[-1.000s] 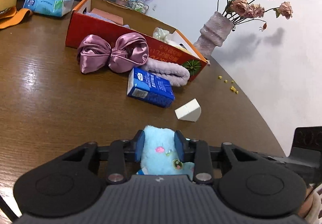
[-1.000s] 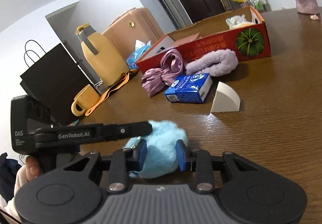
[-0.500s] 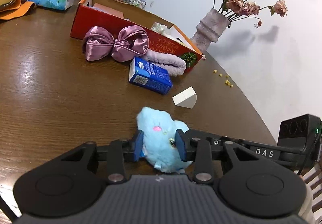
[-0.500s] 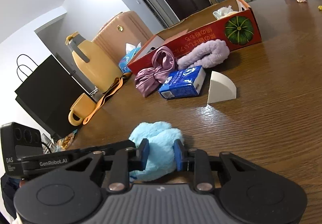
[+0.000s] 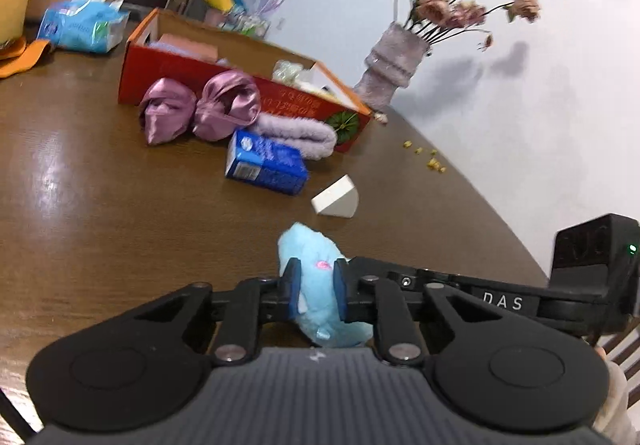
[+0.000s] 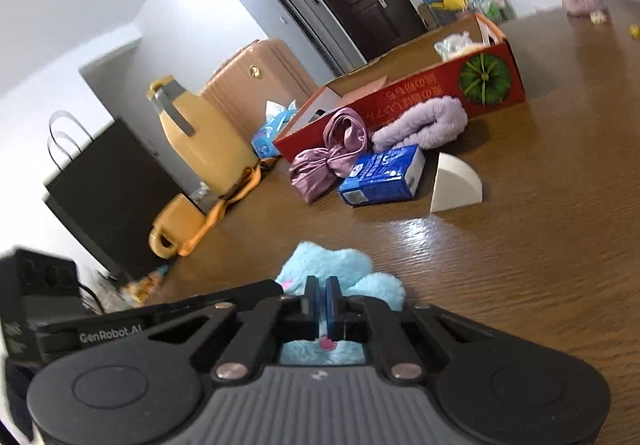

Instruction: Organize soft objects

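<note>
A light blue plush toy is held between both grippers just above the brown table. My left gripper is shut on its body. My right gripper is shut tight on a thin part of the plush toy. A pink satin bow and a lilac fluffy band lie against the open red cardboard box. They also show in the right wrist view: bow, band, box.
A blue carton and a white wedge sponge lie ahead of the plush. A vase of dried roses stands behind the box. A tissue pack, a yellow jug, a yellow mug and a black bag are at the left.
My right gripper's jaws have closed much tighter on the plush. Both grippers have lifted and pulled back a little with it; the plush now looks squeezed and stretched.
</note>
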Demonstrator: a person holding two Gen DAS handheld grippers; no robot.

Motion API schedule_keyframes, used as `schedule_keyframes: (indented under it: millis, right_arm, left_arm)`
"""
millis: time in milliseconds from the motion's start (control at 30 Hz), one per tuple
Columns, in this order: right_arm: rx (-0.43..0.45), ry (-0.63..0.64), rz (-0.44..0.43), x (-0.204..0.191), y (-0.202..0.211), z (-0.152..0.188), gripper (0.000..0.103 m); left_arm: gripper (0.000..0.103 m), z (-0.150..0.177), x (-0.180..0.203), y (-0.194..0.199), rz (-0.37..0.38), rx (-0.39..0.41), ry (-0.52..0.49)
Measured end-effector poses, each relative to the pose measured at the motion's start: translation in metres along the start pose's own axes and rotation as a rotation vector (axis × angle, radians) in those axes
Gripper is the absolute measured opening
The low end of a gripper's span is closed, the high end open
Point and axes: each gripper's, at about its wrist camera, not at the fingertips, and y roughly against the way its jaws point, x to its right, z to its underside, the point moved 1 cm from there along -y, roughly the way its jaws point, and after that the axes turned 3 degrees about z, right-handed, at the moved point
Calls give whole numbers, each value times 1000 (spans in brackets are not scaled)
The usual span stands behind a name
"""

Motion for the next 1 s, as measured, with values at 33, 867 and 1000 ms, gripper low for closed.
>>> schedule_keyframes:
  millis: [33,867,1000]
  right_arm:
    - [0,0,11,0,0,1,7]
    - [39,-160,-35,30,8,-9,29]
    - [138,-64,-41,20,8,-68,29]
  left_arm:
    - [14,1,-1,-1,-9,-6,4]
    - [17,-21,-4,-4,73,34,31]
    - [18,-90,2,-18,91,84,-25]
